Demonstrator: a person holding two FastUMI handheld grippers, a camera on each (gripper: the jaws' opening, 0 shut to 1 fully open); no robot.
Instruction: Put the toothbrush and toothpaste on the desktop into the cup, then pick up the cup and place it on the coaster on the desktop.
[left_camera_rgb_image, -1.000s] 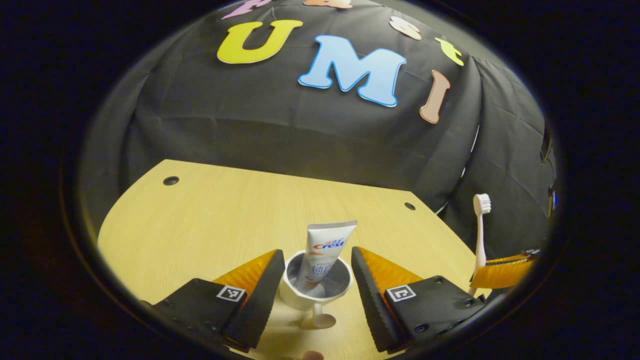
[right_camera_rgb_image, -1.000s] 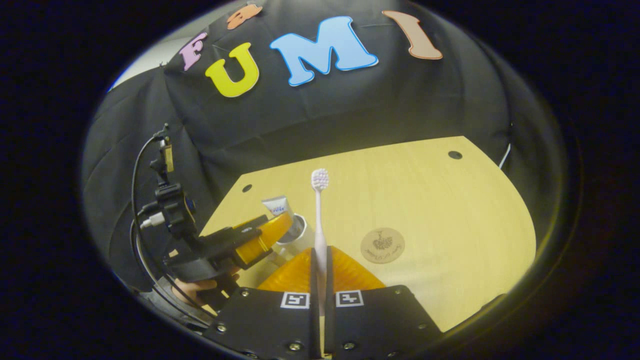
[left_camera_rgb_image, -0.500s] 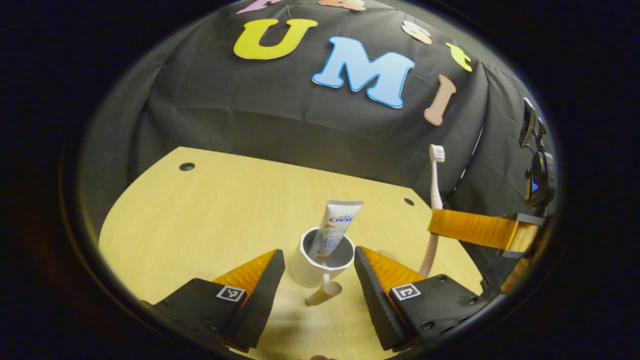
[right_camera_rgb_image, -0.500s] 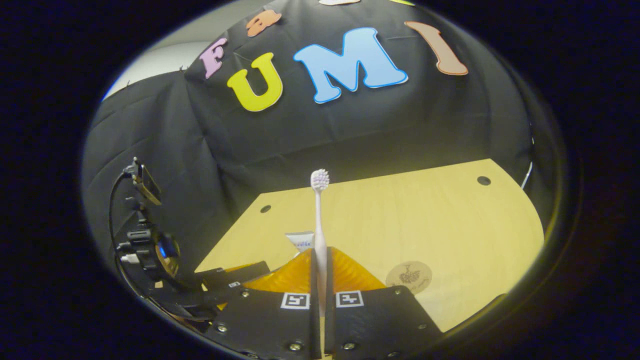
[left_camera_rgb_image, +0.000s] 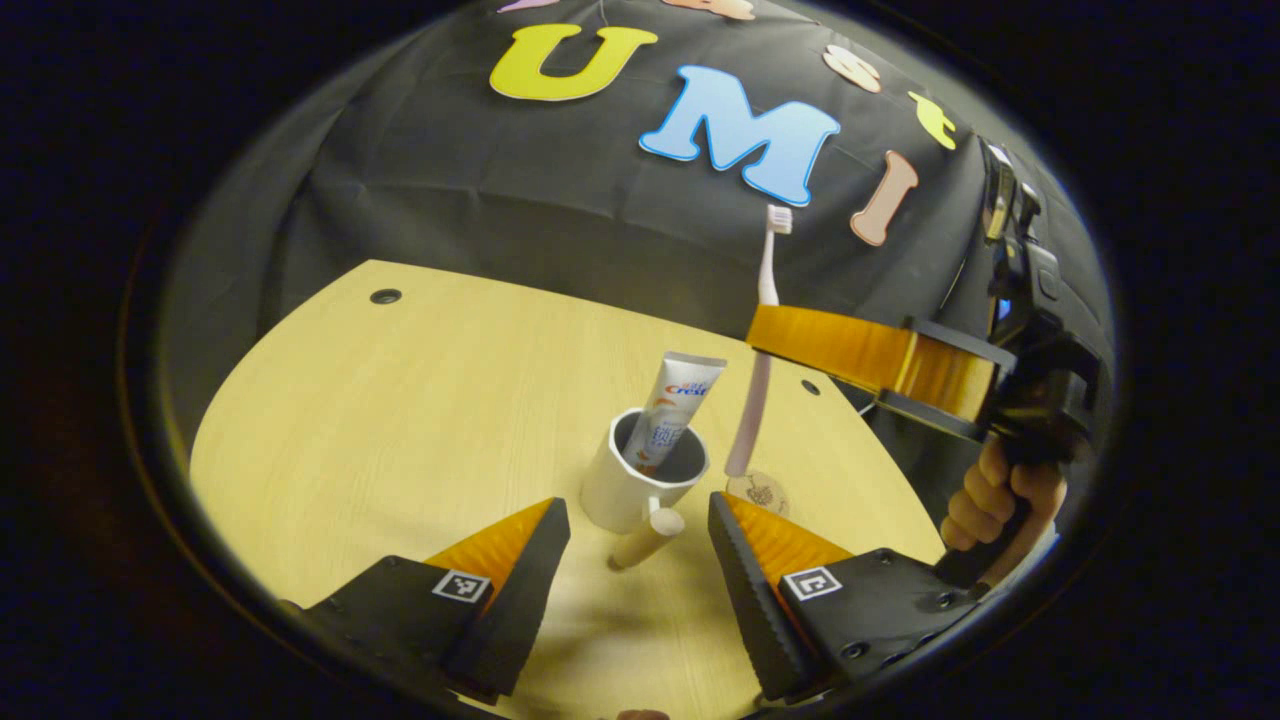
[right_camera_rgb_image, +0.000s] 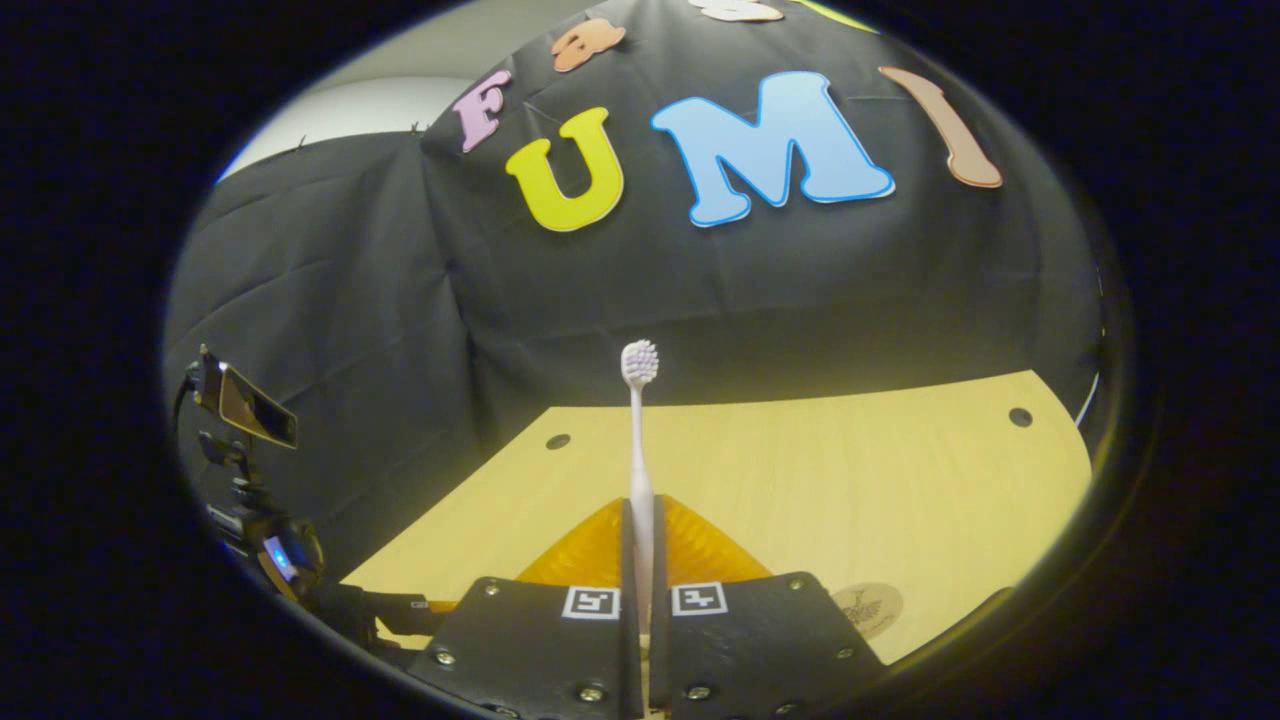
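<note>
A white cup (left_camera_rgb_image: 628, 490) with a wooden handle stands on the desktop, and the toothpaste tube (left_camera_rgb_image: 668, 410) leans upright inside it. My left gripper (left_camera_rgb_image: 637, 570) is open, a short way in front of the cup and apart from it. My right gripper (right_camera_rgb_image: 640, 530) is shut on the pink toothbrush (right_camera_rgb_image: 638, 440), bristles up. In the left gripper view the right gripper (left_camera_rgb_image: 800, 345) holds the toothbrush (left_camera_rgb_image: 755, 380) upright just right of the cup, its lower end above the table. The round coaster (left_camera_rgb_image: 760, 492) lies right of the cup, and shows again as the coaster (right_camera_rgb_image: 868, 608) low right.
The light wooden desktop (left_camera_rgb_image: 400, 420) has small dark holes near its far edge. A hand (left_camera_rgb_image: 990, 500) grips the right gripper's handle at the right. The left gripper's body with a small screen (right_camera_rgb_image: 250, 470) stands at the left of the right gripper view.
The right gripper has lifted the toothbrush and carried it leftward, closer to the cup. The left gripper has drawn back from the cup, staying open.
</note>
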